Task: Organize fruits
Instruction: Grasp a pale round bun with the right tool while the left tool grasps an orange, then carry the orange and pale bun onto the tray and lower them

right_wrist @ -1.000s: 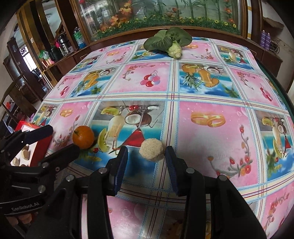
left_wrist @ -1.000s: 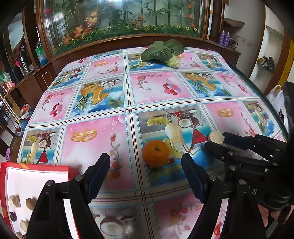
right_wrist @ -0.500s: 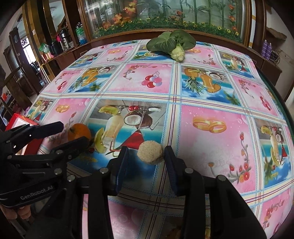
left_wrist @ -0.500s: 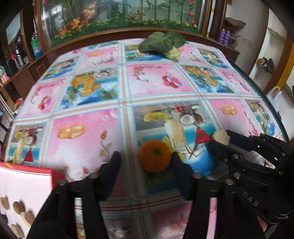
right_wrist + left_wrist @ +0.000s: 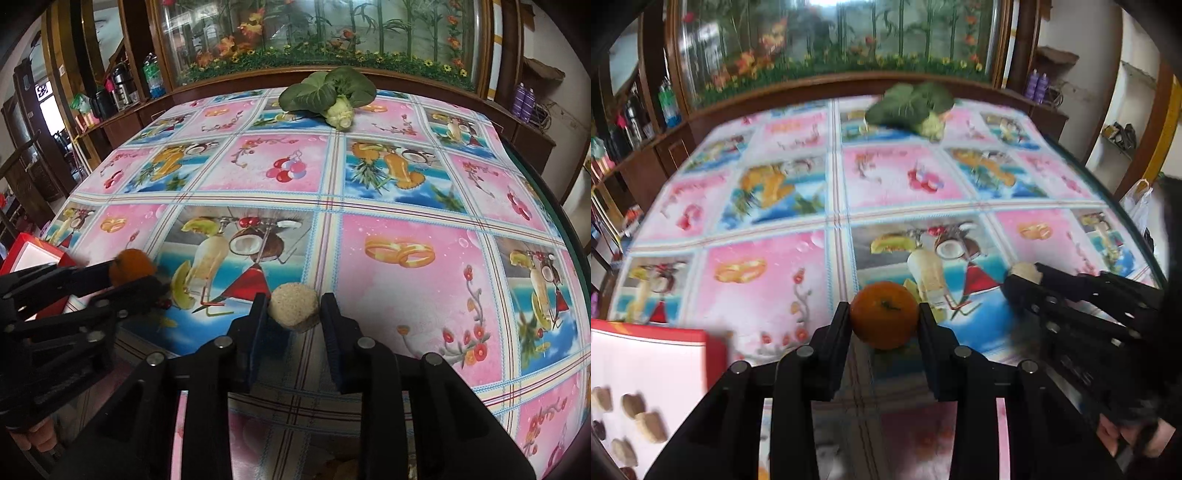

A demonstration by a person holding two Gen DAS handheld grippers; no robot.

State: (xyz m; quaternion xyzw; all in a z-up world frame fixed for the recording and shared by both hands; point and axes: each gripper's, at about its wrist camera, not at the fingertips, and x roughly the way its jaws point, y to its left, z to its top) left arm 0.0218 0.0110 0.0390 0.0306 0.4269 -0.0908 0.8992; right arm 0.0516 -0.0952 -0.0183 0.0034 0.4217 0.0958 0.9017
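You're getting two fisheye views, one per wrist, both sitting close behind the fingers and looking fwd and steeply down along them at the table (image 5: 775,288), w/ the glass cabinet (image 5: 332,37) filling the far bkgd. Left cam is sitting nearer the table's left side, so it's catching the red box (image 5: 657,369) at lower left and the right gripper (image 5: 1021,275) coming in from its right edge. Right cam is catching the left gripper (image 5: 135,275) entering from its left. Both views are sharing the orange (image 5: 884,314), the beige ball (image 5: 293,304) and the greens (image 5: 328,94) at the far edge.
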